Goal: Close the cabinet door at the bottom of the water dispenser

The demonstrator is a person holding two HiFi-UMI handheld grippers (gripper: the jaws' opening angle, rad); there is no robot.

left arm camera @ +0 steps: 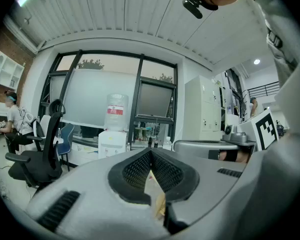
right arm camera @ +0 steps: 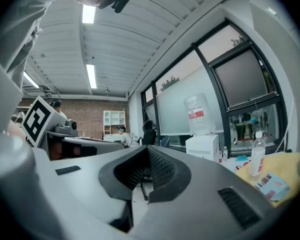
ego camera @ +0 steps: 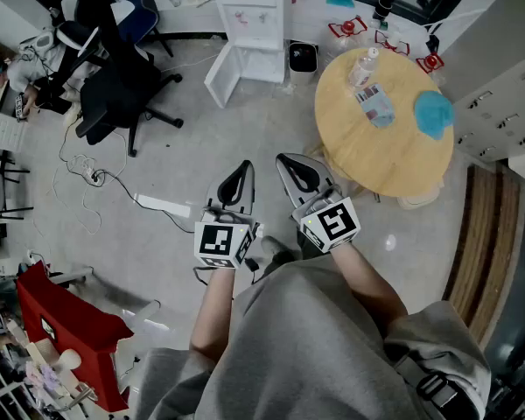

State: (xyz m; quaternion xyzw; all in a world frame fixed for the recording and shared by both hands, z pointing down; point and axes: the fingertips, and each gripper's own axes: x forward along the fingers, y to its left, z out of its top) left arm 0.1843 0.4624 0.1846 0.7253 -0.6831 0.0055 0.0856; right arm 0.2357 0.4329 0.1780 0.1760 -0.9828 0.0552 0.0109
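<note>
Close in, left gripper [ego camera: 242, 171] and right gripper [ego camera: 290, 166] side by side, level, fingers [left arm camera: 132, 171] of both pressed together, nothing between. Further right, round bench [ego camera: 402, 156] with bottle [ego camera: 364, 66]. Farthest, across the floor [ego camera: 201, 147], dispenser [ego camera: 254, 11], bottom door [ego camera: 226, 70] swung open, well apart from both grippers.

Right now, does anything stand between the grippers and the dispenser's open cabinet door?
Nothing visible does. Bare floor lies between the left gripper, the right gripper and the door; chair stands left, table right.
</note>
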